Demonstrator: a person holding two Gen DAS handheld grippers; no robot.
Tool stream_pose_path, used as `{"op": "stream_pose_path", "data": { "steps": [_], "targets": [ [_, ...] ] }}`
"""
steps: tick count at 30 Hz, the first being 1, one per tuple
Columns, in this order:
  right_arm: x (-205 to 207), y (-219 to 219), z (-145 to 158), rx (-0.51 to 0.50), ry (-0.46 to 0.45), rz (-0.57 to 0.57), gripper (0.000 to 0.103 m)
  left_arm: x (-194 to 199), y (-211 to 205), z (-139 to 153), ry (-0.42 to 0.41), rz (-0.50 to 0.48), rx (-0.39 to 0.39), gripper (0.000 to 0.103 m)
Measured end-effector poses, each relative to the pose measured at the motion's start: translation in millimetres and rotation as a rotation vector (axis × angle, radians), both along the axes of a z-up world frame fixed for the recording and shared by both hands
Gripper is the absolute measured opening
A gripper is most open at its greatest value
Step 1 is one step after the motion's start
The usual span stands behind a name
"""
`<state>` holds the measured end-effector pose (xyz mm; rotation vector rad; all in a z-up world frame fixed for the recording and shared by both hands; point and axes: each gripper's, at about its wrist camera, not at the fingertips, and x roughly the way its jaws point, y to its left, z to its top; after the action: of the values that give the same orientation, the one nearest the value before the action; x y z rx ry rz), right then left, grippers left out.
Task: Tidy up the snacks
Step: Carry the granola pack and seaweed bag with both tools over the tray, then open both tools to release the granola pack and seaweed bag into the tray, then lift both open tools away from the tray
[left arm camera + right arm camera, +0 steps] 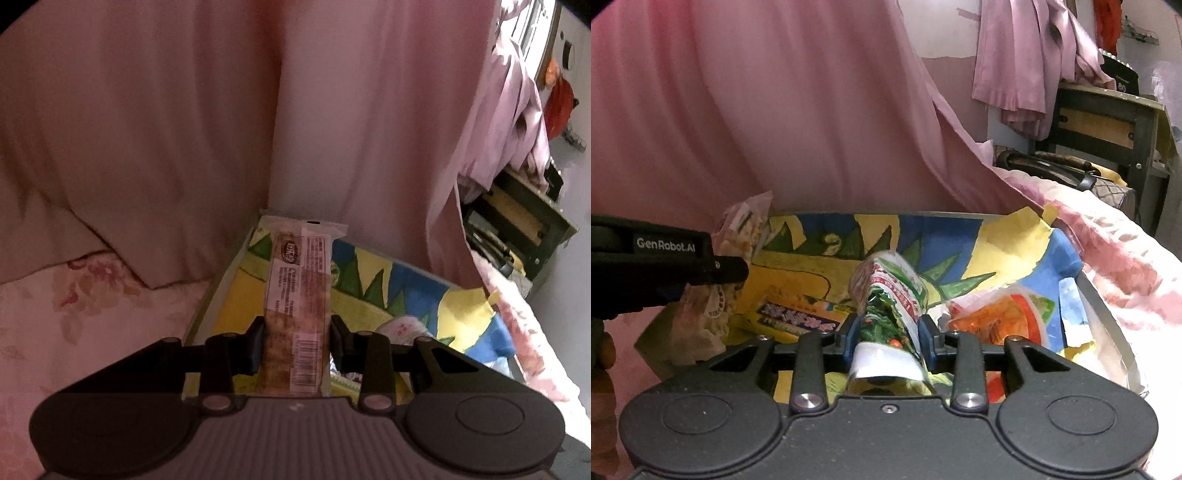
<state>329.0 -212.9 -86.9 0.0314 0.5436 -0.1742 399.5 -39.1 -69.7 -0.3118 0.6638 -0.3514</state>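
In the left wrist view my left gripper (297,332) is shut on a long clear-wrapped snack bar (299,269) with a barcode; the bar stands up over the left end of a box (207,299) lined with yellow, blue and green paper. The right wrist view shows my right gripper (889,332) low over the same box (1108,325), its blue pads pressing a green, red and white snack packet (890,291). At the left edge of that view, the left gripper (731,269) holds the snack bar (738,229).
Inside the box lie an orange-red packet (1001,321) on the right and a yellow packet with a purple label (798,317) on the left. A pink curtain (775,110) hangs right behind the box. The box sits on floral bedding (74,314). Dark shelving (1108,122) stands far right.
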Motion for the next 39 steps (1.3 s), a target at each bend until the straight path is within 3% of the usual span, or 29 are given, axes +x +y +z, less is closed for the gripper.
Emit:
{"op": "stream_pose_path", "data": {
  "steps": [11,13,18,23,30,39],
  "targets": [
    [-12,1,8,-0.017,0.008,0.02,0.06,3,-7,-10,0.068,-0.02,0.046,0.041],
    [-17,-1,12,-0.013,0.003,0.014,0.063,1,-5,-6,0.065,-0.017,0.042,0.054],
    [-34,-10,28,0.027,-0.036,0.0,0.078,-9,2,9,0.048,0.011,0.05,0.066],
    [-60,-19,48,0.059,-0.102,-0.02,0.087,-32,5,34,-0.016,0.049,0.08,0.08],
    [-105,-35,81,0.104,-0.205,-0.026,0.098,-85,2,79,-0.177,0.07,0.155,0.099],
    [-180,-45,112,0.072,-0.309,0.008,0.102,-170,2,117,-0.311,0.125,0.196,0.103]
  ]
}}
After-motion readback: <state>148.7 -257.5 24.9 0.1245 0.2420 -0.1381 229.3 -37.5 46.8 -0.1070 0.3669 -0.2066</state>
